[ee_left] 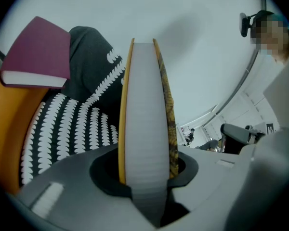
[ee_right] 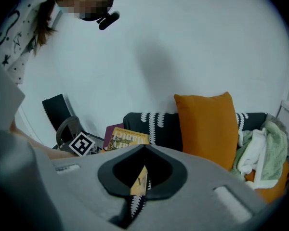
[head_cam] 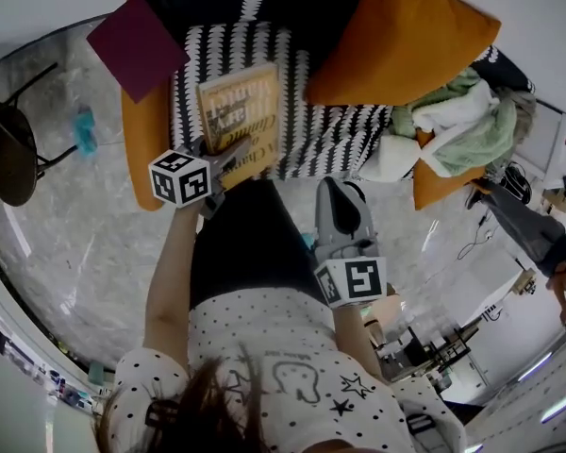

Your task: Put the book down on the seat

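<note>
While I watch through the head view, the right gripper (head_cam: pixel 338 189) hangs closest to me, its jaws pressed together on nothing. Just left of it and a little farther out, the left gripper (head_cam: pixel 228 155) pinches the yellow book (head_cam: pixel 241 111) by its near edge. In that gripper's own view the white page block stands upright between the jaws. The book hangs over the black-and-white patterned seat (head_cam: pixel 344 135), though I cannot tell whether it touches. Beyond it, a maroon book (head_cam: pixel 137 43) rests by the orange armrest (head_cam: pixel 141 149) at the left, an orange cushion (head_cam: pixel 396 41) leans against the backrest, and crumpled clothes (head_cam: pixel 457 121) lie at the right.
</note>
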Demonstrator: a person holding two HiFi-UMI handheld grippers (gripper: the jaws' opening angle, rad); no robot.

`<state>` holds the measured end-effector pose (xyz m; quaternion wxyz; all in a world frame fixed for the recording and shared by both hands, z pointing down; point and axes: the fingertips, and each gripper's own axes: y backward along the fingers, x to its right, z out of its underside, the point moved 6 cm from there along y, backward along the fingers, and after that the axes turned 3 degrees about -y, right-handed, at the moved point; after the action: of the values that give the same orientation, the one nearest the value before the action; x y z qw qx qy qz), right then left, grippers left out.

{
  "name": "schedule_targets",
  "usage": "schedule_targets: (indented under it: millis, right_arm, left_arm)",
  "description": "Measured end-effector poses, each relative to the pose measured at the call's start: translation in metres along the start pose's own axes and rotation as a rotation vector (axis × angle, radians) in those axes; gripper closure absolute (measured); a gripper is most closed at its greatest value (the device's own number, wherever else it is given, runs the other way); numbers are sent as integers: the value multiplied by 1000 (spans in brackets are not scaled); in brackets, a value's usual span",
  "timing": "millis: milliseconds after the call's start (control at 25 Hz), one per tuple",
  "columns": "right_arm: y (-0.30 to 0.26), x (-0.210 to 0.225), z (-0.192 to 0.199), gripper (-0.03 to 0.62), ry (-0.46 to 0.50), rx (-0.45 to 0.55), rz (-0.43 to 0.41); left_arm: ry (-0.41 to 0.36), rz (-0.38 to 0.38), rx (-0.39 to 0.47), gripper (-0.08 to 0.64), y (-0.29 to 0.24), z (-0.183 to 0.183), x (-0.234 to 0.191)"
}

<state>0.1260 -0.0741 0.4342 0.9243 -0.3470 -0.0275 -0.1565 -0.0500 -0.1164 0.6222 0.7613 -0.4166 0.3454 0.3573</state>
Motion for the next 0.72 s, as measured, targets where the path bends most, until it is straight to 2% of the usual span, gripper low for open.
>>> schedule_targets:
  millis: [200,400,720]
  right_arm:
    - [-3,6,17,597,-35,-29,29]
    - [-7,3,28,597,-65,-50,33]
    - [-18,-1,43,597,-96,-88,37]
  left_arm:
    - [34,-28,22,420,-19,8,-35]
    - [92,-5,33,420,-36,20,-66]
    - [119,-34,8,420,-65,26,-118]
